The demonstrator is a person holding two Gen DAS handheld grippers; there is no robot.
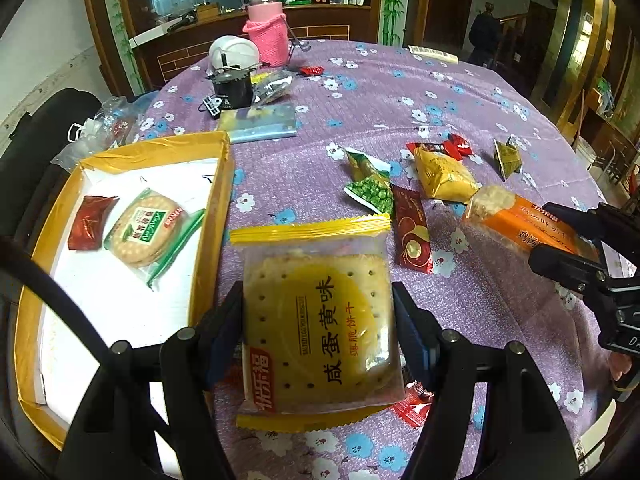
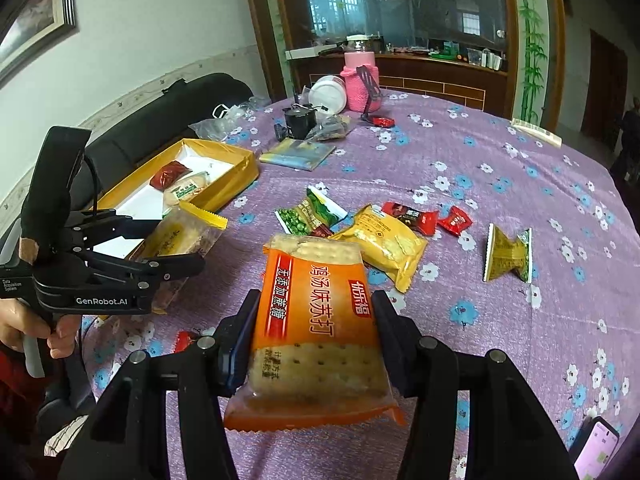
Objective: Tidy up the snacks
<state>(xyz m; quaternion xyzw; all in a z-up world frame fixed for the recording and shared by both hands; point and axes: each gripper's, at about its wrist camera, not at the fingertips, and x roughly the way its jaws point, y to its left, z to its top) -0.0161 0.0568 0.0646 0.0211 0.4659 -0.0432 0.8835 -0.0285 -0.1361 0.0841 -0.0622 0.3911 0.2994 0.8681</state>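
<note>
Left wrist view shows our left hand-held gripper (image 1: 318,336) clamping a yellow-edged clear cracker packet (image 1: 316,320) at lower centre while our right hand-held gripper (image 2: 314,340) pinches an orange soda-cracker packet (image 2: 316,332); slick film could slip short of the yellow-rimmed cardboard tray (image 1: 216,216) at left.

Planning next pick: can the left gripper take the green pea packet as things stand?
Probably not yet. The left gripper is shut on the yellow cracker packet, so its jaws are full. The green pea packet itself lies uncovered on the tablecloth, just beyond.
</note>
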